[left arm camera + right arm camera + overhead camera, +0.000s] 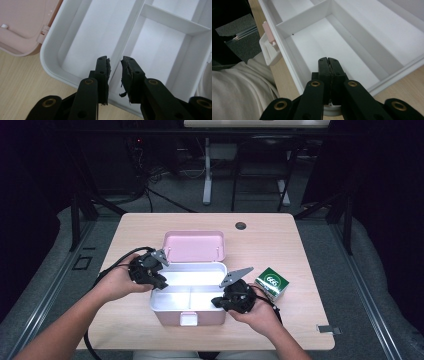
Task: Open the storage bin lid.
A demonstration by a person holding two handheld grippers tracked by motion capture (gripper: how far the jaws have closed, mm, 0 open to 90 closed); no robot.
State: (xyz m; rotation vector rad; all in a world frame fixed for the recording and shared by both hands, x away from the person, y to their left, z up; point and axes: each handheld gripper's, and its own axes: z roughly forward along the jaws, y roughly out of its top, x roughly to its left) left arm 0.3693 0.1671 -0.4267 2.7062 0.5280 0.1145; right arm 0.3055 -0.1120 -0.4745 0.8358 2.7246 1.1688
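A pink box stands in the middle of the table, its lid (194, 245) (22, 22) folded back flat. Its white tray (190, 265) (50, 65) (294, 65) is split by dividers (172, 22) into compartments, and nothing lies in them. My left gripper (159, 279) (115, 62) hovers over the tray's left edge with a narrow gap between its worn pads and nothing in that gap. My right gripper (216, 301) (328, 60) points into the front right compartment, jaws pressed together and holding nothing.
A small green carton (271, 282) with a white round label sits on the table just right of the box, beside my right hand. The box's front latch (188, 318) (269, 32) faces the person. Bare wood surrounds the box; a round cable hole (240, 226) lies at the far edge.
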